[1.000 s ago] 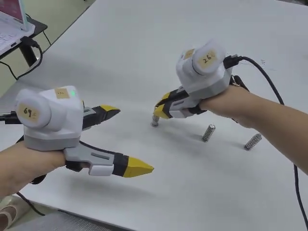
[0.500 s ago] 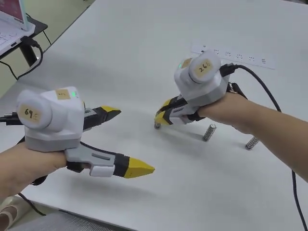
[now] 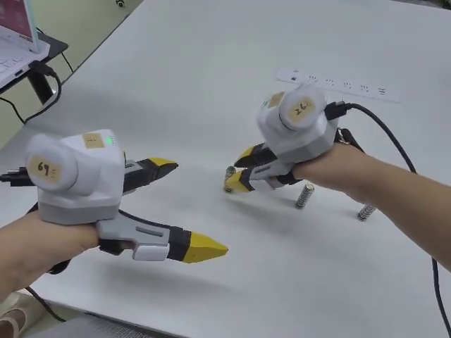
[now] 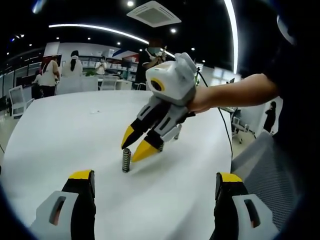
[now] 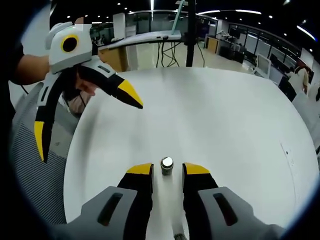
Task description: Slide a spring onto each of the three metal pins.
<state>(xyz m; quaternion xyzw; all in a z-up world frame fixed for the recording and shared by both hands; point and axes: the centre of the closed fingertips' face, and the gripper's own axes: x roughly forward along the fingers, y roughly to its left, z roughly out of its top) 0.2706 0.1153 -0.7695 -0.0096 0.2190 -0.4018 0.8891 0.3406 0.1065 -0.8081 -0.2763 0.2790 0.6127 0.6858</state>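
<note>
We hold the right gripper (image 3: 237, 172) low over the white table (image 3: 197, 63), its jaws a narrow way apart. In the right gripper view the upright spring (image 5: 166, 165) stands between the yellow tips with a gap on either side, gripped by neither. In the head view a second spring (image 3: 304, 196) and a third spring (image 3: 365, 211) stand at about 4 o'clock from it, while our left gripper (image 3: 197, 205) hangs at 8 o'clock, well apart, jaws spread wide and holding nothing.
</note>
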